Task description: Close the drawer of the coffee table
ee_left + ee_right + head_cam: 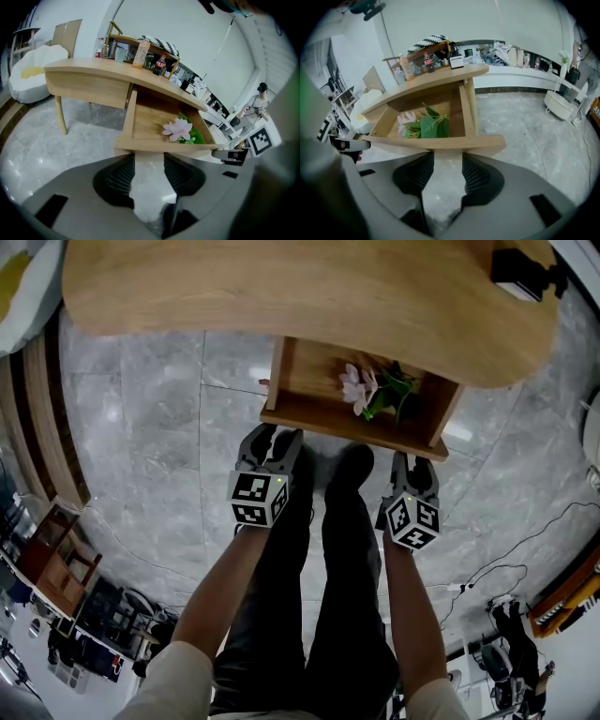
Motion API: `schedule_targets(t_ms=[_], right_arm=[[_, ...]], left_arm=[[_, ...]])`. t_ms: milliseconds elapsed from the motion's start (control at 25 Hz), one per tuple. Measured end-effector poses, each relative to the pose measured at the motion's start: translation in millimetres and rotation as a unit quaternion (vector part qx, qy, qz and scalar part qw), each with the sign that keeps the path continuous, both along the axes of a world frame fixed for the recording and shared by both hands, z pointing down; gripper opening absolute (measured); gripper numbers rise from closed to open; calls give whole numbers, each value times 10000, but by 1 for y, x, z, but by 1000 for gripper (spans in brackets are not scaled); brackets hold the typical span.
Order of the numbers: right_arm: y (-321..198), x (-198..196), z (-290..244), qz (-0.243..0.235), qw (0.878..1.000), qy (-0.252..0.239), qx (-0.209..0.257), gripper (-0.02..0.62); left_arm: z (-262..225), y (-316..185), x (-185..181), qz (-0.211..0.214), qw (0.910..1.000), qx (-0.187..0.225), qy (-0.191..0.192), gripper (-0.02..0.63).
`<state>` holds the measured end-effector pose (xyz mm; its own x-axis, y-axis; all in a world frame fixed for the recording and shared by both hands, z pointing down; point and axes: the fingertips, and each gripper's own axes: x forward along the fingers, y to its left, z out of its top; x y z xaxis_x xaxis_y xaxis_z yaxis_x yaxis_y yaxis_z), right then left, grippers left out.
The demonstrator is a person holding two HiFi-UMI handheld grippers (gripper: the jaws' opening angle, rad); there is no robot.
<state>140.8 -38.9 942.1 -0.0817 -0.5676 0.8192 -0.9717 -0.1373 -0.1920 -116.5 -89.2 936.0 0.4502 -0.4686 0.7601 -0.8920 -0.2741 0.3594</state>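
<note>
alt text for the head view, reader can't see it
Seen from above, an open wooden drawer under a coffee table holds a pink flower. The left gripper and right gripper, jaws open and empty, point at its front above a grey floor.

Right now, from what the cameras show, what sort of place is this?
Probably a lab or workshop staged as a living room: a wooden coffee table with its drawer open, a marble-look floor, and a cluttered counter behind.

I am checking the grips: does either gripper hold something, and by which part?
Nothing is held: left gripper and right gripper stand open before the drawer front.
</note>
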Motion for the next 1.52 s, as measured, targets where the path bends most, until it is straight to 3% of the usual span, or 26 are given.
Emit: schedule_targets(t_ms=[280, 800, 1520], right_arm=[[-7, 0, -7, 44, 9996, 65, 288, 209], [-64, 17, -17, -154, 9962, 367, 775, 210], [-113, 25, -21, -879, 9842, 904, 1246, 213]], left_arm=[[-7, -7, 0, -151, 9994, 296, 17, 207], [-18, -61, 16, -263, 9966, 778, 100, 207], [-23, -108, 27, 220, 9900, 1371, -237, 207]])
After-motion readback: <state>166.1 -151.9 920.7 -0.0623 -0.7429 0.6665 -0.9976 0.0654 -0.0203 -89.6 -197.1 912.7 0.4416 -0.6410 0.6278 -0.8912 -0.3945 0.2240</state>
